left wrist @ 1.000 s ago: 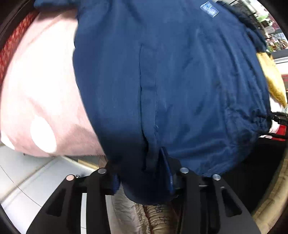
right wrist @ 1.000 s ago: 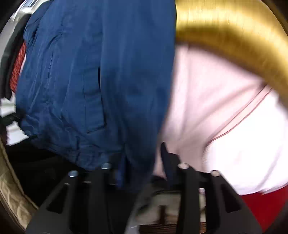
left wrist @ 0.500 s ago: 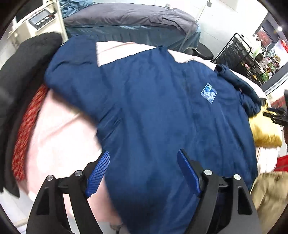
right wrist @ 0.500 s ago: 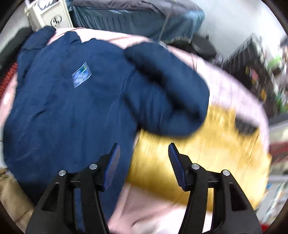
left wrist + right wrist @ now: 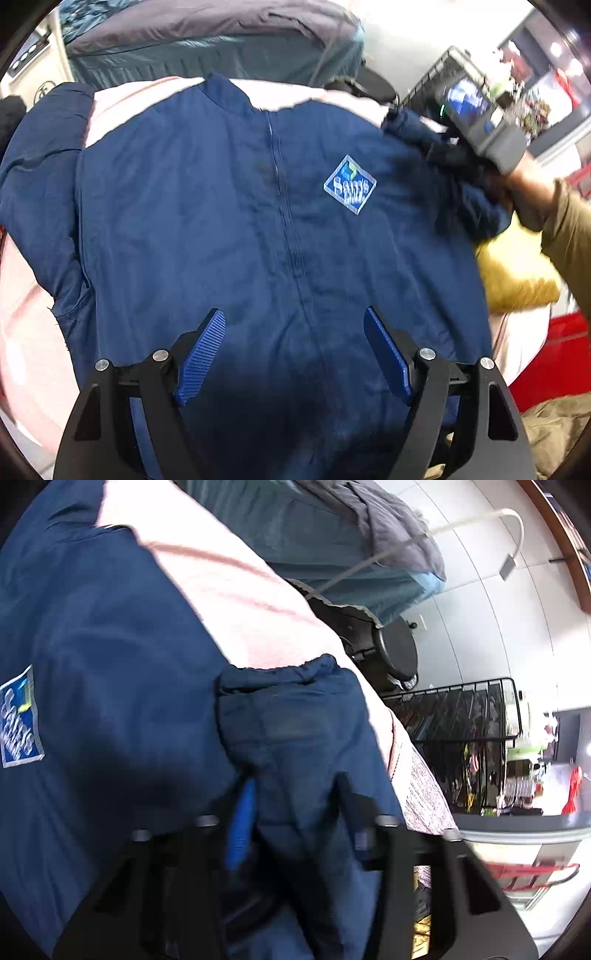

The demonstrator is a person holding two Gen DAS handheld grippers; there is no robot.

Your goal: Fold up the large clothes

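Note:
A navy zip jacket with a blue chest patch lies front up, spread over pink bedding. My left gripper hovers open above the jacket's lower front, with nothing between its blue pads. At the jacket's right side, my right gripper has the sleeve bunched between its jaws, which are closing on it. The fabric hides the right pad. In the left wrist view the right gripper sits at the sleeve, held by a hand in an olive cuff.
A yellow fuzzy cloth and something red lie to the right of the jacket. Behind the bedding stands a bed with a grey-blue cover. A black stool and a black wire rack stand beyond the right edge.
My left gripper let go of the jacket's hem, opened wide and pulled back above the spread jacket. My right gripper swung over to the sleeve and closed around it.

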